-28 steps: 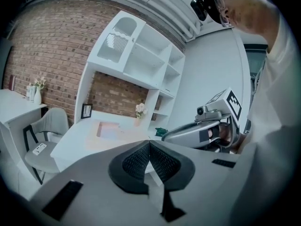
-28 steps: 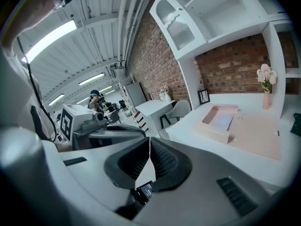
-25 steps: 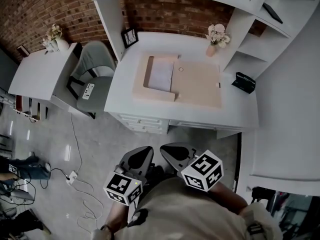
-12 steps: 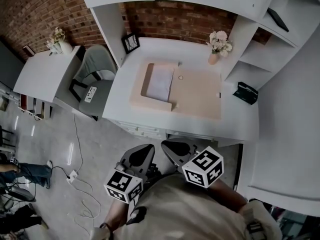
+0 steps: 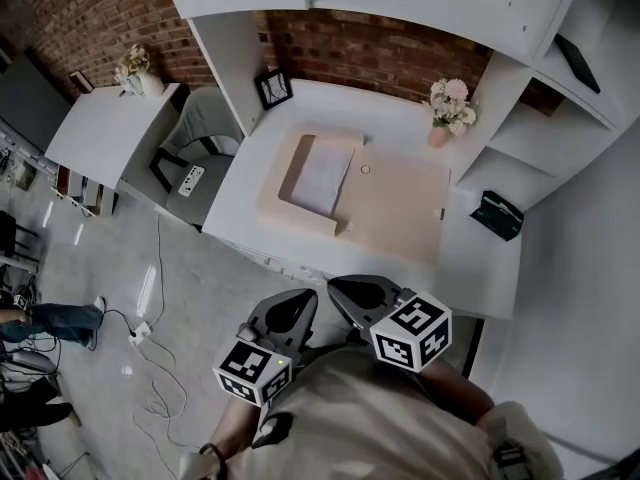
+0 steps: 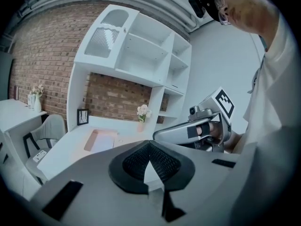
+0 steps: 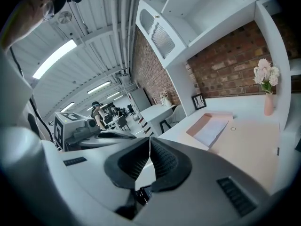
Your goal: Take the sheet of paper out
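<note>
Sheet of white paper (image 5: 321, 177) flat in beige cardboard tray (image 5: 400, 213) on white desk (image 5: 478, 268), well ahead of my left gripper (image 5: 299, 303) and right gripper (image 5: 344, 292); I see both pairs of jaws closed, empty.

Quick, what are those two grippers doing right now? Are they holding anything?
Left gripper: closed, holding nothing.
Right gripper: closed, holding nothing.
</note>
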The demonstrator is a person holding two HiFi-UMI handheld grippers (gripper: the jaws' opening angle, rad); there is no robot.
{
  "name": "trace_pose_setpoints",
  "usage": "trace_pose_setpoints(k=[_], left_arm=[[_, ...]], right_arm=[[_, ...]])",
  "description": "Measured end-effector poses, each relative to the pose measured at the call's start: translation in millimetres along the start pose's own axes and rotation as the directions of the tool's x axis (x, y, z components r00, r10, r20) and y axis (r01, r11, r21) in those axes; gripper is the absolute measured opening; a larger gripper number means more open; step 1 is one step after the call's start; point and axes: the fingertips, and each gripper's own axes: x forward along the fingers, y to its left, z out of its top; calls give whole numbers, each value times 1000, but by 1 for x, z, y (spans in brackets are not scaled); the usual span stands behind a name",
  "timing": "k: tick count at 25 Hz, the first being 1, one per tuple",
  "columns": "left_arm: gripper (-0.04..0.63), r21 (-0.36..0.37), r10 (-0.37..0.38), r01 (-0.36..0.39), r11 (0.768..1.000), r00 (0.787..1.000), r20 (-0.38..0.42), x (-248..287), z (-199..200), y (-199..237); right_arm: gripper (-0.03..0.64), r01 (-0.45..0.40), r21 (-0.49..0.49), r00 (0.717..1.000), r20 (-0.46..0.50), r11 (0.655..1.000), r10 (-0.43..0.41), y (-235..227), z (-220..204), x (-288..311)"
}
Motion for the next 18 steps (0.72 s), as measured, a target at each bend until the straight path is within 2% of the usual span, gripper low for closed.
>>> trace_pose_setpoints(k=[5,9,14,18], left_arm=[[15,11,44,-44,999,999,-22,9,2,-5],[15,17,67,-67,998,997,-49,11,0,-2],[15,15,43,-42,999,997,-58,14,0,1],[15,22,2,-1,1000,999,-54,16,-2,17]], right_arm=[[29,-64,60,998,-9,996,65,-14,-3,-6],[29,-78,110,997,8,991,77,-22,-4,-8],[29,-67,158,998,4,985,67,-27,-6,-3],[29,-22,163,1000,-2,986,23,-32,-3,7]])
